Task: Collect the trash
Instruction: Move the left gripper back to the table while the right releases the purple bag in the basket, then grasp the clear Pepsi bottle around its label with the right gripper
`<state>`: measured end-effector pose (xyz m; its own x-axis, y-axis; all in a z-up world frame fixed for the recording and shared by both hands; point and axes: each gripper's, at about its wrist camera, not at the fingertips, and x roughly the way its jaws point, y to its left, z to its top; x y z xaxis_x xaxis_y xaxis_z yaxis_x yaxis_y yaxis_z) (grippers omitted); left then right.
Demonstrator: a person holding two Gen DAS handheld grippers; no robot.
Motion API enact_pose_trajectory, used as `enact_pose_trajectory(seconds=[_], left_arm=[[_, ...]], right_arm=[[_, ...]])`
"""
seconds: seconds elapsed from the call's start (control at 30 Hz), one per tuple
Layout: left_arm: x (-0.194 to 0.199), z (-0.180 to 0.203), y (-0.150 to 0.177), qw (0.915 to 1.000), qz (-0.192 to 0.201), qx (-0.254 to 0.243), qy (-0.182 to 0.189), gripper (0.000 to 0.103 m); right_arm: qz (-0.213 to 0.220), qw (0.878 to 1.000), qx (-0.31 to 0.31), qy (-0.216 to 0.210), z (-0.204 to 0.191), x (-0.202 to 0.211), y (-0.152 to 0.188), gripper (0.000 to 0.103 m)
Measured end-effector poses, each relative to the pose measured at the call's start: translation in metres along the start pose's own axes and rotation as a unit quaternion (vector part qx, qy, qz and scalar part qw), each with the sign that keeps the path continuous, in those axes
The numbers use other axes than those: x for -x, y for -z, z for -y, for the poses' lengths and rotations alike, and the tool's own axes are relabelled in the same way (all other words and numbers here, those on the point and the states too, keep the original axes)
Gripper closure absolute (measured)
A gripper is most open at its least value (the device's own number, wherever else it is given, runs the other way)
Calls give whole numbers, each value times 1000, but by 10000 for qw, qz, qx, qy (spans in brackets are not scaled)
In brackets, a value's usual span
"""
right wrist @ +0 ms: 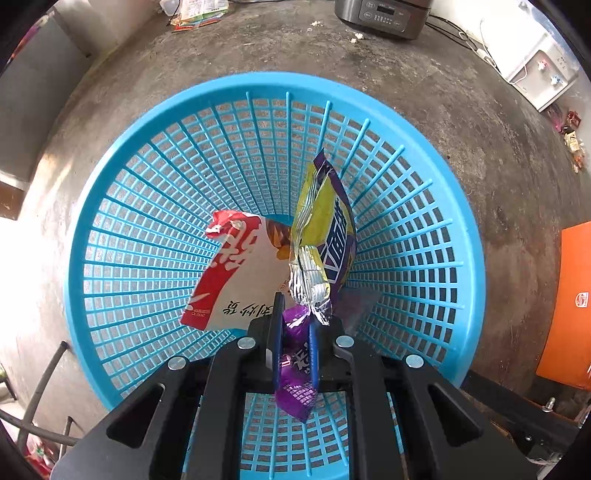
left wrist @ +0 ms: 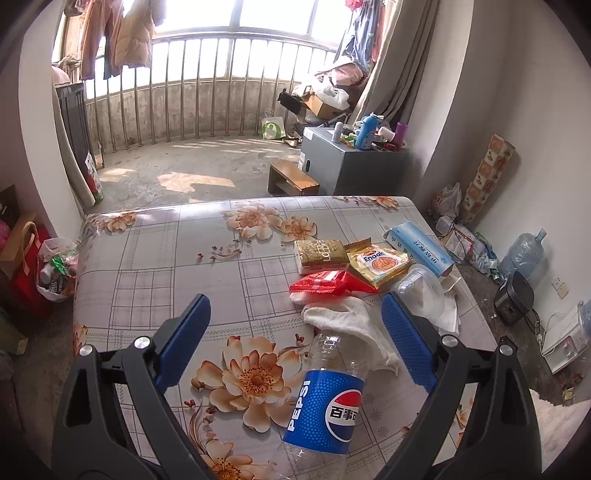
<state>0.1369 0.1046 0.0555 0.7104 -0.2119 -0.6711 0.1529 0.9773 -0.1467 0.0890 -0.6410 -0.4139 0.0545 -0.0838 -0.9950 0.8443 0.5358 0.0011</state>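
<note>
In the left wrist view my left gripper (left wrist: 295, 299) stands open above a table with a floral cloth (left wrist: 166, 258). An empty Pepsi bottle (left wrist: 325, 398) lies between its blue fingers, touching neither. Beyond it lie a white crumpled cloth (left wrist: 351, 321), a red wrapper (left wrist: 325, 282), a gold packet (left wrist: 321, 253), a yellow Enaak packet (left wrist: 382, 264), a clear plastic cup (left wrist: 421, 291) and a light blue box (left wrist: 421, 251). My right gripper (right wrist: 295, 314) points down into a blue mesh basket (right wrist: 147, 221), shut on a purple and yellow snack wrapper (right wrist: 321, 229). A red and white wrapper (right wrist: 236, 266) lies in the basket.
The basket stands on a concrete floor with a rice cooker (right wrist: 384, 16) beyond it and an orange box (right wrist: 569, 302) to its right. A full trash bag (left wrist: 59, 269) sits left of the table; a wooden stool (left wrist: 291, 181) and grey cabinet (left wrist: 351, 162) stand behind.
</note>
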Motion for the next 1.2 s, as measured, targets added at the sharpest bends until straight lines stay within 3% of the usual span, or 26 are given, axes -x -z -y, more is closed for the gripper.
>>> enact_pose_trajectory(seconds=[0.1,0.13,0.23,0.33,0.5,0.6,0.7,0.87,0.97,1.07,1.1,1.13,1.2], left_arm=[[0,-1,0,10000,6,21,4,14],[1,-2,1,10000,21,35,19,14],[3,-4,2,9999,73,70,80,14],[2,-7,5,9997,91,116,181,14],[6,-12,13,9994,146,167,268,14],[11,-17,18,9996,209,117,158,14],[17,-27,25,9996,243,119,-33,14],[24,-51,40,9990,257,260,-264,14],[25,-64,51,9986,205,342,-339,14],[17,-72,64,9984,4,404,-403,14],[12,-75,69,9984,-70,413,-374,17],[8,-76,73,9985,-170,417,-325,26],[-3,-79,81,9981,-379,436,-196,33]], right_arm=[[-62,9997,230,-25,-5,-1,1,87],[-5,9996,242,-120,-4,5,0,73],[202,9980,151,-588,6,34,-2,56],[471,9965,185,-665,17,67,2,43],[997,9918,229,-759,38,129,19,43],[1514,9805,139,-1244,49,184,36,43],[1852,9574,297,-2195,41,249,63,43],[1875,9039,1449,-3562,-31,342,137,43],[1305,8667,2186,-4289,-92,367,184,43],[570,8321,2809,-4748,-158,377,238,43],[267,8190,3009,-4877,-180,377,256,43],[13,8080,3169,-4967,-199,375,272,43],[-414,7974,3384,-4980,-236,372,308,43]])
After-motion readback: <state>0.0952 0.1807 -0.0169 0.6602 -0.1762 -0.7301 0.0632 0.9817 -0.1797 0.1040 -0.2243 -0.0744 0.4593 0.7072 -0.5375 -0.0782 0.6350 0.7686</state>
